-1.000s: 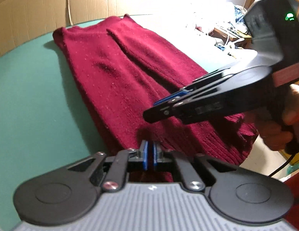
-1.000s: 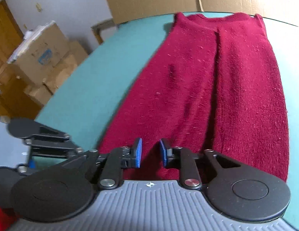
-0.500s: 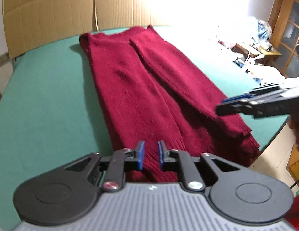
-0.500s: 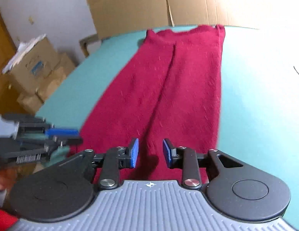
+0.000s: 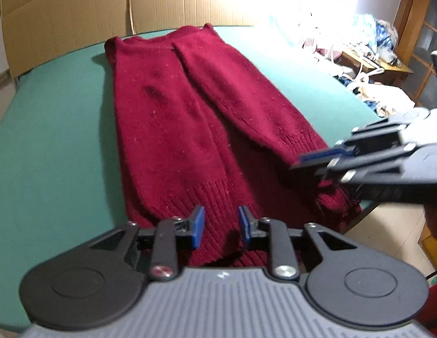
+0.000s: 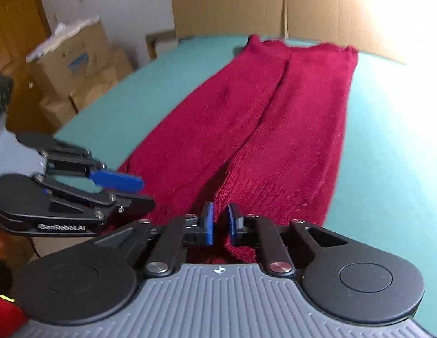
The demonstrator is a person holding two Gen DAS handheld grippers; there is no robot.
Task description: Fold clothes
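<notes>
A dark red knit sweater [image 5: 190,118] [image 6: 263,129] lies lengthwise on the green table [image 5: 49,140] [image 6: 387,129], its sides folded inward and its ribbed hem nearest me. My left gripper [image 5: 221,225] [image 6: 139,191] hovers over the near hem; its jaws are opening and the blue pads [image 5: 198,225] stand apart with hem cloth below the gap. My right gripper [image 6: 219,225] [image 5: 303,163] is over the hem's right part. Its jaws are closing to a narrow gap, red cloth shows through it, and no pinch shows.
Cardboard sheets [image 5: 77,14] [image 6: 303,0] stand along the table's far edge. Stacked cardboard boxes [image 6: 74,64] sit on the floor to the left, and cluttered furniture [image 5: 367,56] lies past the table's right edge. The near table edge runs just under the hem.
The left pads, shut a second ago, have spread apart. The right gripper has slid from above the sweater's middle out to its right hem. The right pads have narrowed.
</notes>
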